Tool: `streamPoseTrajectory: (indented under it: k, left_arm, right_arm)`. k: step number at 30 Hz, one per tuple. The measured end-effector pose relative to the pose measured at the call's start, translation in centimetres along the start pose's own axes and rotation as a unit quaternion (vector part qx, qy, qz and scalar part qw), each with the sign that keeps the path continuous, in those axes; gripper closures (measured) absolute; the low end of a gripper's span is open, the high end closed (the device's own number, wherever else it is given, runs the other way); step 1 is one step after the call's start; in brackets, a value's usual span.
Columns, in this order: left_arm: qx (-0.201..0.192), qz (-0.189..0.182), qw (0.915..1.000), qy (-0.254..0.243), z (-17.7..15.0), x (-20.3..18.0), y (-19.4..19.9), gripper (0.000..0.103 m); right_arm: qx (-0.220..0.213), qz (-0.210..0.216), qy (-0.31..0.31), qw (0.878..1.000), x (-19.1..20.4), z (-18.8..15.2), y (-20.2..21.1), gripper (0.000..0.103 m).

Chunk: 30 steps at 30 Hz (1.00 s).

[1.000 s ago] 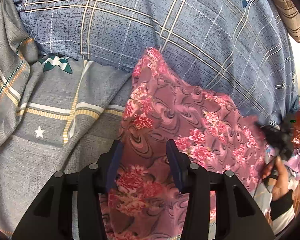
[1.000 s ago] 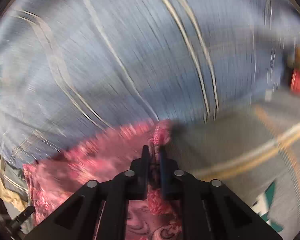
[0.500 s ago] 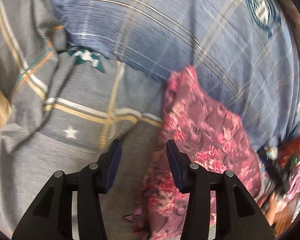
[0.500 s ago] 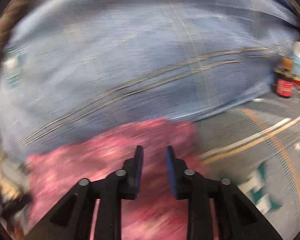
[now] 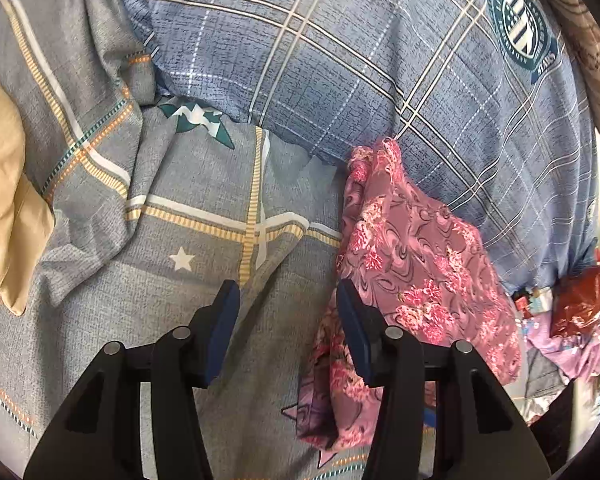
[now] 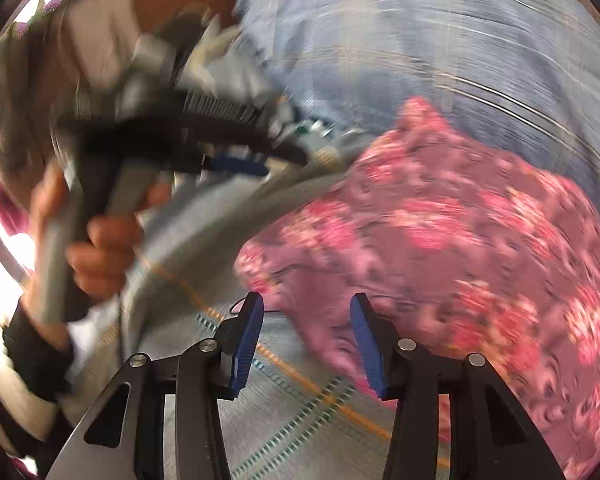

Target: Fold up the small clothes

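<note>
On a bed spread with a grey plaid sheet (image 5: 204, 240), a tan cloth (image 5: 4, 184) lies at the far left of the pink floral garment (image 5: 416, 264), the small piece being folded. Left of the garment, the left gripper (image 5: 286, 316) hovers over bare sheet with its jaws wide apart, gripping nothing; its right finger sits just at the garment's near edge, apparently lined up for the next pinch. The garment lies in a rumpled, partly doubled strip, its far tip touching the blue checked pillow (image 5: 380, 60) behind it. In the blurred right wrist view, the right gripper (image 6: 306, 332) likewise stands wide open and empty, poised over the garment's (image 6: 440, 240) near corner, probably to take a fresh hold. Right of the garment sits a red bag (image 5: 580, 296).
</note>
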<state>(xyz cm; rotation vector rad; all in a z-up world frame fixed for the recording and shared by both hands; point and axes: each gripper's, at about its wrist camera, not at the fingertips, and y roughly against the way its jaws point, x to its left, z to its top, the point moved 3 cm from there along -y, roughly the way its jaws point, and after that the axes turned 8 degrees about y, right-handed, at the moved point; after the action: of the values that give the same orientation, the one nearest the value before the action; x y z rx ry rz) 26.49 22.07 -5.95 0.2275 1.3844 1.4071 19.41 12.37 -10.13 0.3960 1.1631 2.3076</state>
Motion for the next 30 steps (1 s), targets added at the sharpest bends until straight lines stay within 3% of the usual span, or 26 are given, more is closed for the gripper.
streamPoseTrajectory:
  k: [4,6,7,8,15,17,20,23,25,28,29,30]
  left_arm:
    - [0.002,-0.02,0.9995,0.024,0.4,1.1,0.6,0.054]
    - [0.008,-0.035,0.9988,0.033,0.5,1.5,0.7,0.054]
    - [0.011,-0.042,0.9984,0.036,0.5,1.5,0.8,0.052]
    - [0.014,-0.046,0.9981,0.037,0.5,1.5,0.8,0.05]
    - [0.063,-0.092,0.9929,0.044,-0.2,0.3,-1.0,0.031]
    - [0.085,-0.122,0.987,0.061,-0.5,-0.1,-2.1,0.031]
    - [0.123,-0.185,0.9702,0.097,-1.0,-1.0,-4.0,0.025]
    - [0.142,-0.214,0.9592,0.119,-1.6,-1.6,-5.5,0.025]
    - [0.14,-0.227,0.9568,0.116,-1.7,-2.2,-5.7,0.025]
    - [0.14,-0.236,0.9548,0.114,-1.7,-2.8,-5.7,0.026]
    - [0.142,-0.238,0.954,0.115,-1.7,-2.8,-5.8,0.026]
    - [0.143,-0.241,0.9528,0.117,-1.6,-2.9,-5.8,0.026]
  right_arm:
    - [0.023,-0.049,0.041,0.998,0.5,-0.5,-1.1,0.057]
    - [0.018,-0.076,0.066,0.995,1.2,-0.2,-1.9,0.064]
    - [0.013,-0.076,0.067,0.995,0.8,0.2,-2.2,0.085]
    - [0.008,-0.069,0.054,0.996,0.2,0.6,-2.4,0.095]
    - [-0.072,-0.028,-0.067,0.995,-3.1,1.4,2.1,0.095]
    - [-0.073,-0.022,-0.076,0.994,-3.1,2.0,2.1,0.095]
    - [-0.066,-0.016,-0.076,0.995,-3.1,1.4,2.5,0.095]
    - [-0.059,-0.008,-0.081,0.995,-2.9,0.5,2.3,0.095]
    - [-0.055,-0.001,-0.084,0.995,-2.8,0.1,2.1,0.095]
    - [-0.045,0.01,-0.09,0.995,-2.6,-0.8,1.9,0.088]
    - [-0.043,0.008,-0.089,0.995,-2.5,-1.0,2.0,0.079]
    - [-0.041,0.001,-0.082,0.996,-2.1,-1.2,2.0,0.062]
